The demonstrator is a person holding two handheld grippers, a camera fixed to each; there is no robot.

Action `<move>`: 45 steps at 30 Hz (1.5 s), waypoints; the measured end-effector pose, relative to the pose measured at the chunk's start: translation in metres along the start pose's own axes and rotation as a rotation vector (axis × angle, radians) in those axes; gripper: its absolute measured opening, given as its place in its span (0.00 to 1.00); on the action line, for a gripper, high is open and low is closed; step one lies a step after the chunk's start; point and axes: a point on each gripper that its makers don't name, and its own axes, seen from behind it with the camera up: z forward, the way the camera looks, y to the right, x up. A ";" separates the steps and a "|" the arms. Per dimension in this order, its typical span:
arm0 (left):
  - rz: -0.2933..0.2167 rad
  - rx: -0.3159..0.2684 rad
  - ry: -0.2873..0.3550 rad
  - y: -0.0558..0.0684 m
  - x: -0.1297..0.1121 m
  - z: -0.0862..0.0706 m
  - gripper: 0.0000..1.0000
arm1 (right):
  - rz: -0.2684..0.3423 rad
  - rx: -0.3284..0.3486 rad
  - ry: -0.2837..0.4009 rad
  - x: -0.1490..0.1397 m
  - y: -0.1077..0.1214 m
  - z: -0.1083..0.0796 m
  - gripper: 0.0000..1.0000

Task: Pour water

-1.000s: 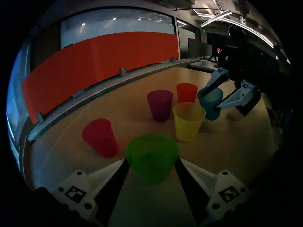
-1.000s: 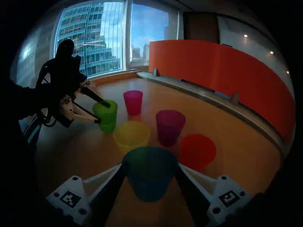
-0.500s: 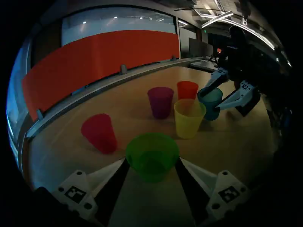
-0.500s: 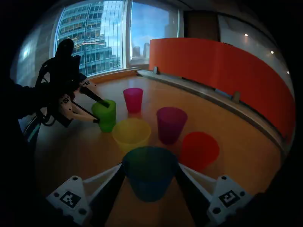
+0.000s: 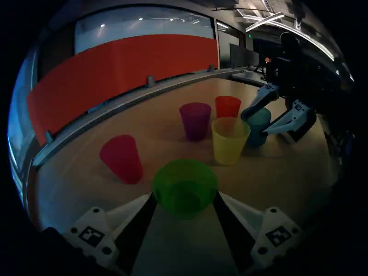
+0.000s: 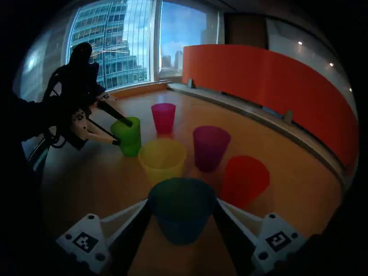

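In the left gripper view my left gripper (image 5: 184,195) is shut on a green cup (image 5: 184,184), held upright close to the camera. Beyond it on the wooden table stand a yellow cup (image 5: 230,140), a purple cup (image 5: 195,120), an orange-red cup (image 5: 227,106) and a pink cup (image 5: 122,158). Farther right, the right gripper (image 5: 254,123) holds a teal cup (image 5: 256,120). In the right gripper view my right gripper (image 6: 181,202) is shut on that teal cup (image 6: 181,214). The yellow cup (image 6: 162,160) stands just behind it. The left gripper (image 6: 123,133) holds the green cup (image 6: 126,138). Whether either cup holds water I cannot tell.
The wooden table (image 5: 285,175) ends at a raised ledge (image 5: 115,108) below an orange wall panel (image 5: 119,69). Purple (image 6: 210,147), orange-red (image 6: 246,179) and pink (image 6: 163,117) cups stand to the right. A person's dark arm (image 6: 37,115) holds the left gripper before large windows (image 6: 119,46).
Both grippers keep their cups. The green cup has risen a little in the right gripper view, and the right gripper has drawn slightly closer to the yellow cup.
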 end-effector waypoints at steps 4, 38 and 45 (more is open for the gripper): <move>-0.012 -0.002 -0.007 -0.001 -0.002 0.001 0.85 | -0.003 -0.001 0.000 -0.001 0.000 -0.002 0.91; 0.013 0.032 -0.059 -0.007 -0.013 -0.006 0.85 | 0.016 -0.018 -0.008 -0.015 0.000 -0.018 1.00; 0.003 0.054 -0.071 -0.011 -0.019 -0.013 0.85 | 0.017 -0.034 -0.011 -0.020 0.001 -0.027 1.00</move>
